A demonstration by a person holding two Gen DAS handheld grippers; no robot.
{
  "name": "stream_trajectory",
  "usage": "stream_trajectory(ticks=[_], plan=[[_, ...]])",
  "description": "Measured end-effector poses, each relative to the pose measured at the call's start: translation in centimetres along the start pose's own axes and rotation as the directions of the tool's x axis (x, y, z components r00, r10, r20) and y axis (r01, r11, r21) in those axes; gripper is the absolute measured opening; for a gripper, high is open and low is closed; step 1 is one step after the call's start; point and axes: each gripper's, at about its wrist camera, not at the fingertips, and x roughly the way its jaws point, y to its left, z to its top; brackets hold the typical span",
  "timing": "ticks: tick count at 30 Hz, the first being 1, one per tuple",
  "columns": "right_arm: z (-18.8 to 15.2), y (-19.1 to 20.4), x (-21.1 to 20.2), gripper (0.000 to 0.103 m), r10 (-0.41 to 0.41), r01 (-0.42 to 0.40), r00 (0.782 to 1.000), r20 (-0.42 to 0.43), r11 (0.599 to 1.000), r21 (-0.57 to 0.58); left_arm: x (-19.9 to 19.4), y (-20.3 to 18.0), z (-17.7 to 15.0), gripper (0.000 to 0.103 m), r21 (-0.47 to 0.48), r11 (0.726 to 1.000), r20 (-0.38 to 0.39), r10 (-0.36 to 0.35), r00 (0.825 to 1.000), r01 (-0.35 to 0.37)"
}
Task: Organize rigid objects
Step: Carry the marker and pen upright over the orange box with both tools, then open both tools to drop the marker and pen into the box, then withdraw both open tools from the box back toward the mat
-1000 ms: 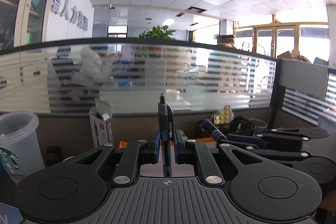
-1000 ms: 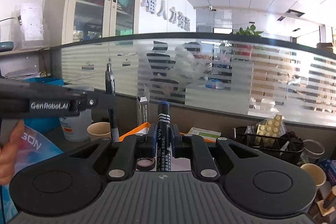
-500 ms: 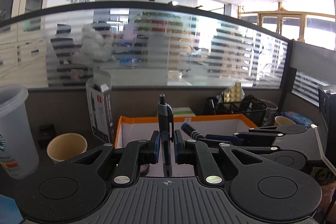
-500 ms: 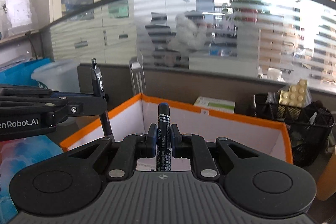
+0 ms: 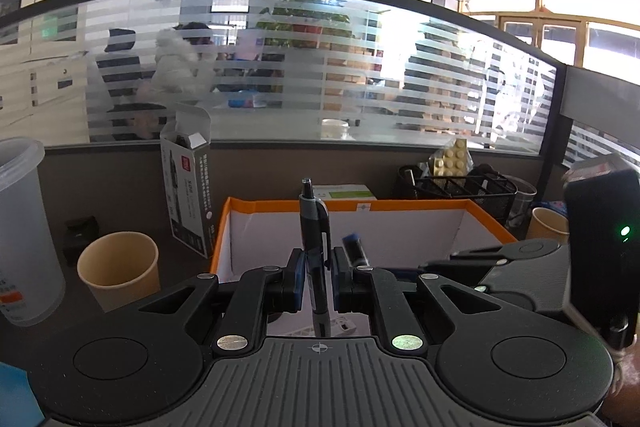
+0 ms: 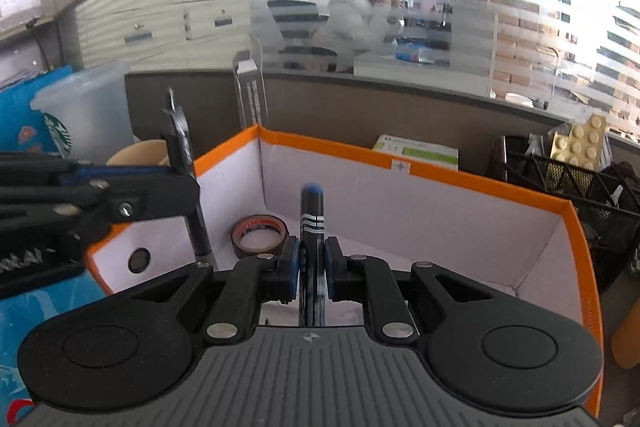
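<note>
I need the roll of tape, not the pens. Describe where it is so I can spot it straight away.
Find the orange-rimmed white box in the middle of the desk. The tape roll lies flat on its floor, near the far left corner. It is the only ring-shaped thing there: dark, with a red-printed band and a pale core.

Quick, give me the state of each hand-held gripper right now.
Left hand-held gripper: shut on a grey clip pen, held upright.
Right hand-held gripper: shut on a black marker with a blue cap.
</note>
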Motion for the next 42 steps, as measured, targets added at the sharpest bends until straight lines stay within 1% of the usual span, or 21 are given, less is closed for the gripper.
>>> stream_trajectory(ticks=[4, 10, 13, 15, 16, 17, 18, 19, 20, 21, 22, 24, 26, 27, 28, 31, 33, 34, 36, 39, 42], plan=[[-0.8, -0.1, 0.8, 0.012, -0.004, 0.004, 1.000, -0.026, 1.000, 0.005, 0.4, 0.0, -0.2, 0.012, -0.002, 1.000, -0.011, 0.000, 1.000, 0.000], [-1.3, 0.1, 1.0, 0.013, -0.005, 0.005, 1.000, -0.030, 1.000, 0.007, 1.0, 0.2, -0.5, 0.012, -0.012, 1.000, -0.027, -0.002, 1.000, 0.002], [-1.5, -0.1, 0.5, 0.019, -0.006, 0.006, 1.000, -0.014, 1.000, 0.019, 1.2, 0.4, -0.7, 0.012, -0.023, 1.000, -0.038, -0.002, 0.999, 0.001], [-1.6, -0.3, -0.3, 0.032, -0.016, 0.015, 1.000, 0.007, 1.000, 0.023, 1.2, 0.6, -0.8, 0.012, -0.029, 1.000, -0.040, -0.002, 0.999, 0.001], [-1.6, -0.5, -0.7, 0.036, -0.017, 0.017, 1.000, 0.017, 1.000, 0.027, 1.1, 0.6, -0.8, 0.016, -0.031, 1.000, -0.037, 0.001, 0.999, -0.002], [-1.4, -0.5, -1.1, 0.045, -0.026, 0.026, 0.999, 0.025, 0.999, 0.029, 0.8, 0.7, -0.8, 0.017, -0.033, 0.999, -0.034, 0.002, 0.999, -0.003], [-1.3, -0.4, -1.6, 0.049, -0.030, 0.028, 0.999, 0.041, 0.999, 0.028, 0.5, 0.7, -0.7, 0.022, -0.035, 0.999, -0.029, -0.003, 1.000, 0.002], [-1.3, -0.4, -2.2, 0.052, -0.033, 0.031, 0.998, 0.055, 0.999, 0.026, 0.1, 0.6, -0.6, 0.031, -0.034, 0.999, -0.022, -0.006, 1.000, 0.006], [-1.2, -0.4, -2.9, 0.057, -0.039, 0.038, 0.997, 0.068, 0.999, 0.022, -0.3, 0.5, -0.5, 0.040, -0.032, 0.999, -0.013, -0.004, 1.000, 0.003], [-1.0, -0.3, -3.4, 0.064, -0.047, 0.045, 0.996, 0.079, 0.999, 0.018, -1.1, 0.4, -0.3, 0.060, -0.028, 1.000, 0.009, 0.003, 1.000, -0.003], [-0.9, -0.2, -4.1, 0.066, -0.055, 0.054, 0.994, 0.094, 0.998, 0.013, -1.8, 0.3, -0.1, 0.078, -0.023, 1.000, 0.033, 0.011, 0.999, -0.010], [-0.7, -0.1, -5.6, 0.071, -0.070, 0.069, 0.990, 0.124, 0.998, 0.006, -3.6, -0.1, 0.3, 0.087, -0.007, 1.000, 0.079, 0.030, 0.996, -0.029], [-0.5, 0.0, -7.4, 0.074, -0.085, 0.085, 0.984, 0.156, 0.996, 0.005, -5.3, -0.5, 0.8, 0.090, 0.008, 0.999, 0.107, 0.041, 0.993, -0.042], [-0.3, 0.1, -8.3, 0.077, -0.091, 0.092, 0.981, 0.169, 0.996, 0.004, -6.1, -0.6, 1.0, 0.096, 0.013, 0.999, 0.115, 0.045, 0.992, -0.047], [-0.3, 0.3, -9.2, 0.078, -0.097, 0.098, 0.979, 0.181, 0.995, 0.002, -7.0, -0.7, 1.2, 0.099, 0.018, 0.999, 0.124, 0.048, 0.991, -0.051], [-0.7, 1.0, -12.5, 0.084, -0.108, 0.112, 0.969, 0.223, 0.994, -0.006, -9.5, -1.0, 1.1, 0.103, 0.041, 0.998, 0.144, 0.050, 0.988, -0.056], [-1.6, 1.4, -14.3, 0.091, -0.104, 0.110, 0.966, 0.235, 0.994, -0.013, -11.0, -1.5, 0.2, 0.103, 0.083, 0.995, 0.140, 0.044, 0.989, -0.056], [-2.3, 1.7, -15.2, 0.092, -0.096, 0.103, 0.968, 0.234, 0.995, -0.015, -11.6, -1.6, -0.6, 0.103, 0.104, 0.993, 0.135, 0.044, 0.990, -0.058], [-4.3, 2.2, -16.2, 0.093, -0.077, 0.082, 0.976, 0.206, 0.997, -0.014, -12.4, -1.8, -2.4, 0.103, 0.136, 0.989, 0.112, 0.045, 0.993, -0.060], [-8.1, 2.8, -16.5, 0.093, -0.057, 0.057, 0.991, 0.119, 0.998, 0.001, -13.1, -1.6, -5.9, 0.103, 0.151, 0.988, 0.042, 0.039, 0.998, -0.045], [-11.6, 3.1, -16.2, 0.093, -0.059, 0.059, 0.998, 0.021, 0.998, 0.012, -13.2, -1.4, -8.6, 0.103, 0.159, 0.986, -0.012, 0.058, 0.998, -0.056]])
